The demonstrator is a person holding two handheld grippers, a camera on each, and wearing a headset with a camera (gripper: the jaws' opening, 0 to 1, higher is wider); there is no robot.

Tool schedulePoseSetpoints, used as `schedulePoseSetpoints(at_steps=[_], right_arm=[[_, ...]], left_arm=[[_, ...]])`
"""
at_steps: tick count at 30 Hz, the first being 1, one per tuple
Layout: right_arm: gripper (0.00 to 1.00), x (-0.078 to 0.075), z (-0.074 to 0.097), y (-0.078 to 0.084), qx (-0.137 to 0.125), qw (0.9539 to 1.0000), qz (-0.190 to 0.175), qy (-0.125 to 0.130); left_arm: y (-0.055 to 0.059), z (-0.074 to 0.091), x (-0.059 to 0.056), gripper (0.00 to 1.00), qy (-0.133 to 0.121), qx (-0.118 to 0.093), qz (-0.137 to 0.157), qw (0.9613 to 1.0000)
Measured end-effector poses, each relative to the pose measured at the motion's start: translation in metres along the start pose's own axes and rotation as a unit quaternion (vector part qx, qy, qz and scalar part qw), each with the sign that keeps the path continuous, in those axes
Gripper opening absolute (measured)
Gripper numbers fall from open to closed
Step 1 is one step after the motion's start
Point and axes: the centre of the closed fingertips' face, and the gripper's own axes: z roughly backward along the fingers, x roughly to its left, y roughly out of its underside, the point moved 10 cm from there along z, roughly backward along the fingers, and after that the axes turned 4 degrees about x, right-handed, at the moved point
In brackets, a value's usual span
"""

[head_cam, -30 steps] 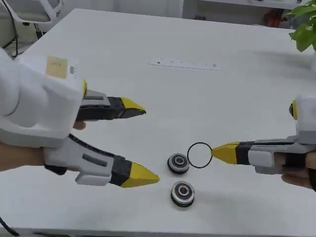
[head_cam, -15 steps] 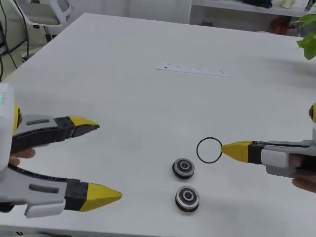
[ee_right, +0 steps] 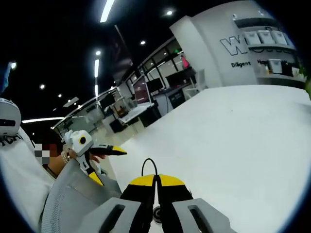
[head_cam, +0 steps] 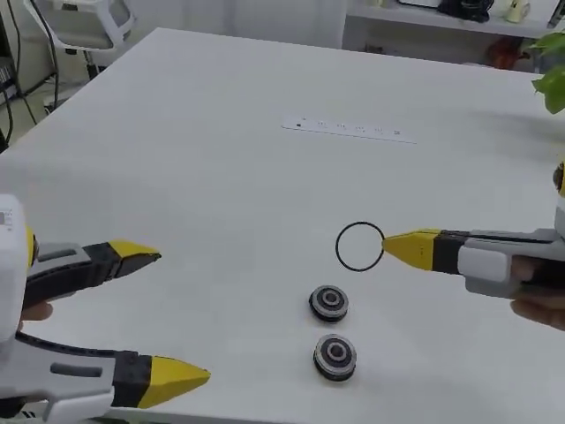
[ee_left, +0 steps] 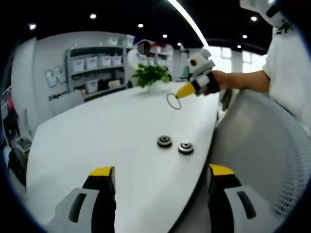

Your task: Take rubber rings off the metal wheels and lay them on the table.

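Two small metal wheels with dark rims lie close to the table's near edge, one [head_cam: 329, 303] just behind the other [head_cam: 335, 356]; the left gripper view shows them [ee_left: 164, 141] [ee_left: 185, 148] side by side. My right gripper [head_cam: 388, 247] is shut on a thin black rubber ring [head_cam: 360, 246] and holds it in the air beyond the wheels. That ring [ee_right: 148, 159] stands up from the shut yellow tips [ee_right: 155, 180]. My left gripper [head_cam: 179, 316] is open with nothing between its fingers, well to the left of the wheels.
A long white strip [head_cam: 349, 128] lies flat farther back on the white table [head_cam: 221, 159]. A green plant [head_cam: 552, 79] stands at the far right and an office chair [head_cam: 79, 22] at the back left. The table's near edge runs just below the wheels.
My left gripper has drawn back to the left, away from the wheels. The right gripper has carried the ring up and away from the nearer wheel.
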Motion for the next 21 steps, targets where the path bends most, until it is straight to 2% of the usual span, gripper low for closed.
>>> schedulePoseSetpoints(at_steps=[7, 11, 16, 21], right_arm=[[0.0, 0.011, -0.016, -0.017, 0.004, 0.9996, 0.022, -0.019], [0.0, 0.017, -0.03, -0.028, 0.01, 0.9987, 0.035, -0.037], [0.0, 0.026, -0.058, -0.036, 0.032, 0.9964, 0.052, -0.059], [0.0, 0.028, -0.088, -0.028, 0.072, 0.9932, 0.053, -0.075]], left_arm=[[0.001, 0.0, 0.001, 0.84, 0.002, -0.008, 0.018, 0.9998], [0.002, 0.0, 0.002, 0.86, 0.0, -0.009, 0.018, 0.9998], [0.003, 0.001, 0.002, 0.89, -0.005, -0.007, 0.02, 0.9998], [0.003, 0.002, 0.004, 0.91, -0.018, -0.012, 0.022, 0.9995]])
